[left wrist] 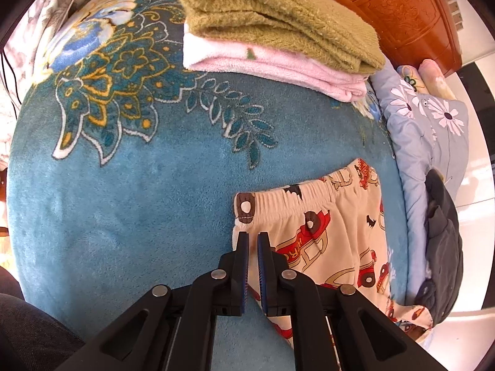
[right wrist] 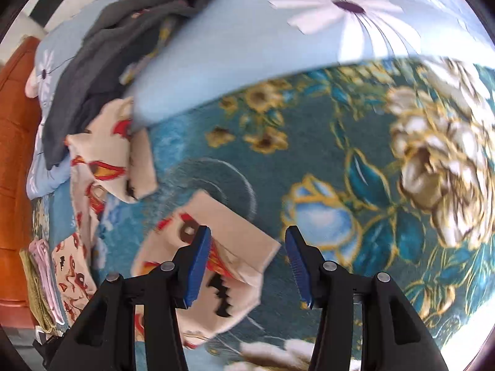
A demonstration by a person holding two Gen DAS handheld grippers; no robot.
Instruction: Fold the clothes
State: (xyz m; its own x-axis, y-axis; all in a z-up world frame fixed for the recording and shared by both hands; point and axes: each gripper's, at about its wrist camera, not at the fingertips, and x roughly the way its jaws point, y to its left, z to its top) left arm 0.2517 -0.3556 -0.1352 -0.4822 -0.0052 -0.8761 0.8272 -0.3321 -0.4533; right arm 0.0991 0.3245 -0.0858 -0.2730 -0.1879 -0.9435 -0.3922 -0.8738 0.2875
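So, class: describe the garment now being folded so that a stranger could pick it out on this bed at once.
Start at the teal floral blanket covering the bed. Nearer than the stack of an olive towel on a pink one, beside the left tongs, lie the cream trousers. Only they carry red cartoon cars and an elastic waistband.

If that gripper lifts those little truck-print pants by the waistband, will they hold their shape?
Probably not. The truck-print pants lie thin and creased on the blue blanket, so they would likely droop. Their leg end already curls, suggesting light, floppy cloth. The elastic waistband may bunch.
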